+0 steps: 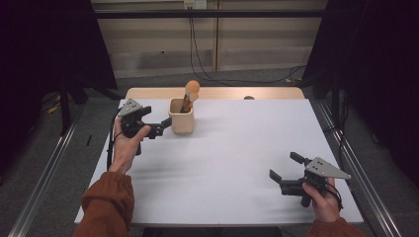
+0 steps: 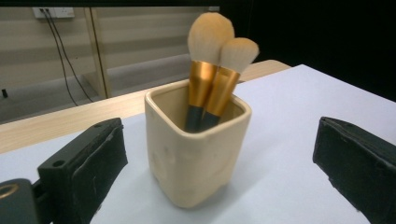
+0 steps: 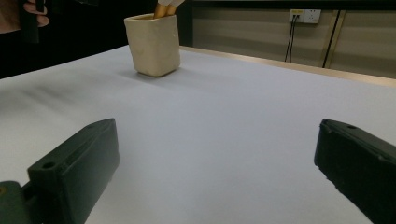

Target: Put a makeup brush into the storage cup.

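Left hand-held gripper gapes wide just beside the cream holder holding two makeup brushes; right hand-held gripper rests wide open, gripping nothing, above the tabletop.

**No readable text**

You won't find any lettering, label, brand, number or sign to read here. The cup near the table's far left edge has plain walls, and the brushes in it carry no print on their gold bands. The wall sockets behind the table are too small to show any marking. The jaws in both gripper views are bare black, with nothing written on them.
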### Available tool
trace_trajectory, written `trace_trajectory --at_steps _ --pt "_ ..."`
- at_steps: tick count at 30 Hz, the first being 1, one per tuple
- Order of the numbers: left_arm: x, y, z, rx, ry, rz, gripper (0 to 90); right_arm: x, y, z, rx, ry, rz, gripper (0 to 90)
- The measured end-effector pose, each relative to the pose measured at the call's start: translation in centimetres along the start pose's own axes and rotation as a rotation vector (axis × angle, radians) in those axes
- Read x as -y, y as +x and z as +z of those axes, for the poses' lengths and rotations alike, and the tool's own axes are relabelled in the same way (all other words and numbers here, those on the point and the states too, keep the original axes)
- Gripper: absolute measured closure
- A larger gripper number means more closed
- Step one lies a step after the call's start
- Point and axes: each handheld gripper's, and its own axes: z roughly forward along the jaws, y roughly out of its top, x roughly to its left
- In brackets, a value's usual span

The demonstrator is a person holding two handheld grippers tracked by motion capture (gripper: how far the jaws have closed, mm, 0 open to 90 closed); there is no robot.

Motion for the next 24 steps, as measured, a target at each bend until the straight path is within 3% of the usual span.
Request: trace_trajectory --at_steps 2,7,12,14,16,24 --pt "0.4 -0.5 -0.6 -0.006 -0.021 0.017 2.6 0.0 0.0 -0.1 0.001 0.000 0.001 0.0" --pt "1.2 -1.2 -1.4 0.014 -0.017 0.009 2.4 0.2 -0.1 -0.4 0.010 -0.004 0.002 0.0" --pt "1.9 -1.6 -2.1 0.002 -0.011 0.024 2.1 0.3 0.0 -0.7 0.015 0.000 0.003 0.0" --pt "2.1 -1.8 -2.6 -0.009 -0.004 -0.003 2.1 0.2 0.0 -0.7 0.016 -0.003 0.001 0.0" --pt "2.3 -2.0 -3.1 -0.002 -0.005 -0.005 1.9 0.2 0.0 -0.7 0.015 -0.005 -0.003 0.0" --pt "3.6 -3.0 -5.6 0.001 -0.019 0.038 2.1 0.2 0.2 -0.6 0.010 0.001 -0.001 0.0"
